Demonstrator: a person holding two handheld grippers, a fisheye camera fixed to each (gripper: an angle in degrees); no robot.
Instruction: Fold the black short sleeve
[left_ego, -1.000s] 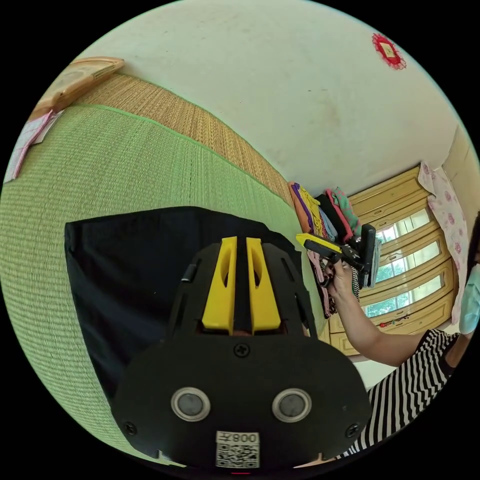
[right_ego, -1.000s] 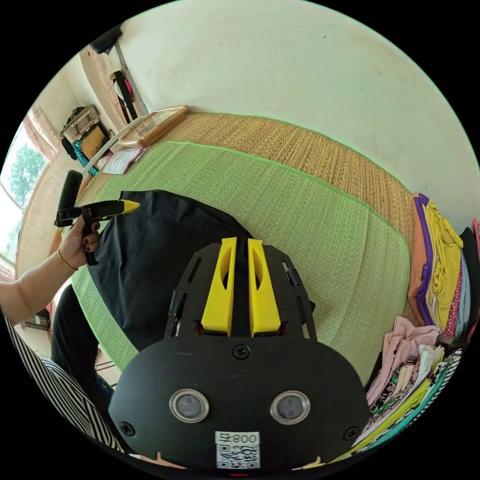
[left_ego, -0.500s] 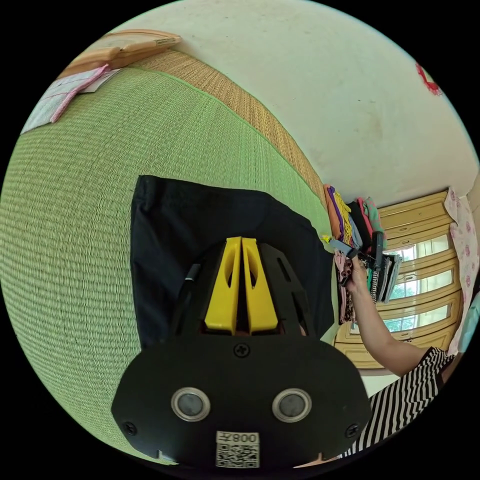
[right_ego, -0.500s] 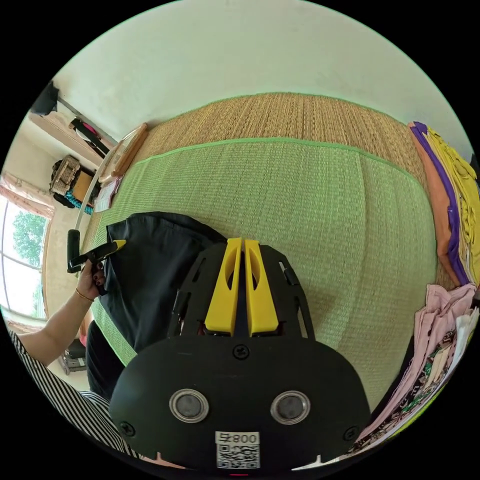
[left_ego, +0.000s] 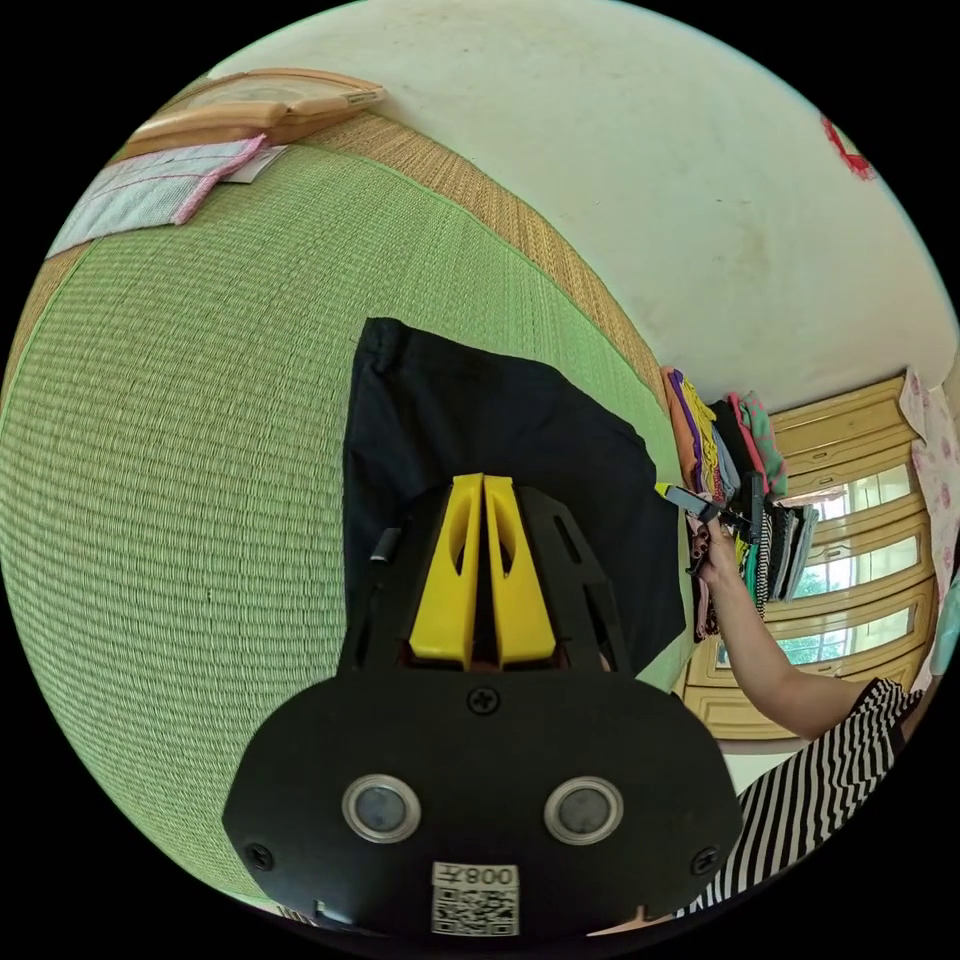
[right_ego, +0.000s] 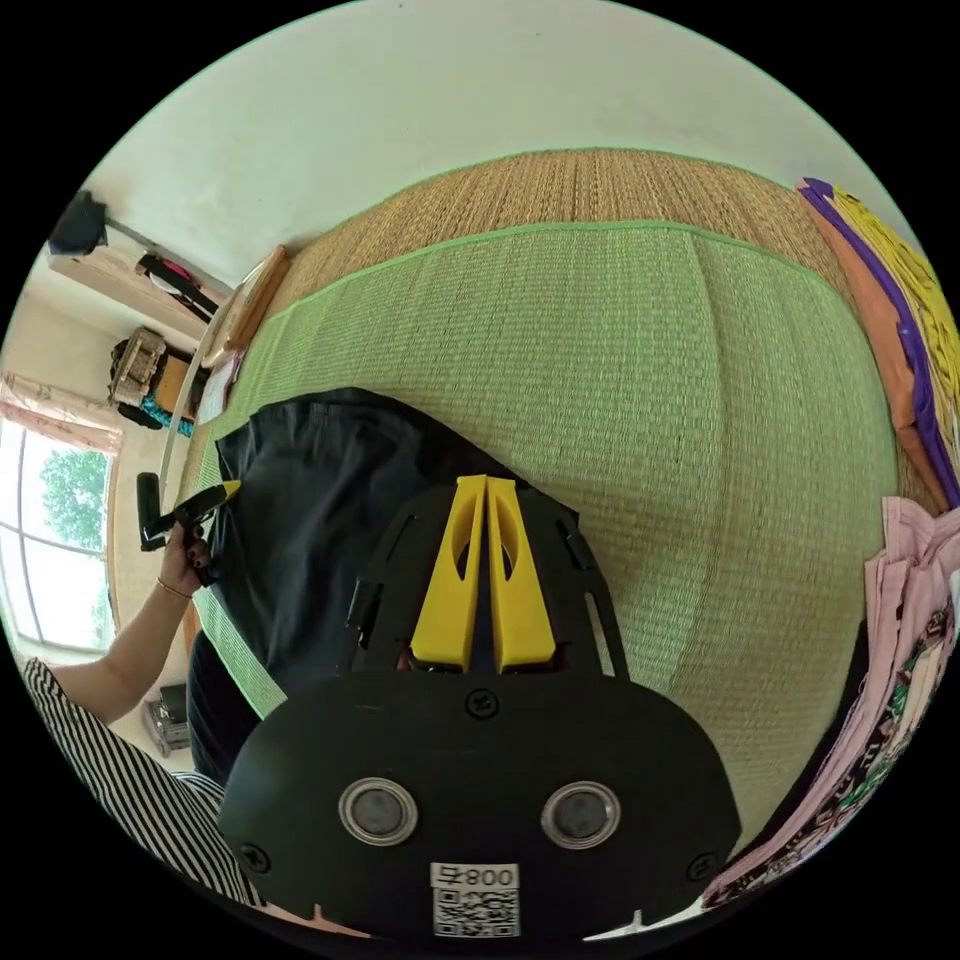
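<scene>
Black short sleeve (left_ego: 480, 430) spread on a green woven mat (left_ego: 200, 420), both hand-held grippers above its near part.

Left gripper (left_ego: 484, 487): yellow jaws together, nothing visibly between them; the garment lies beneath and beyond the tips. Right gripper (right_ego: 486, 490): jaws likewise closed; the garment extends leftward to the mat's edge and hangs over it. Contact between jaws and cloth cannot be made out. Each gripper's housing hides the near hem. Stacked folded clothes (right_ego: 900, 330) lie well apart at the mat's right end.

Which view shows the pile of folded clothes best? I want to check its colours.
The left gripper view: the pile of folded clothes sits whole and edge-on by the wall. In the right gripper view the pile is cropped at the rim.
</scene>
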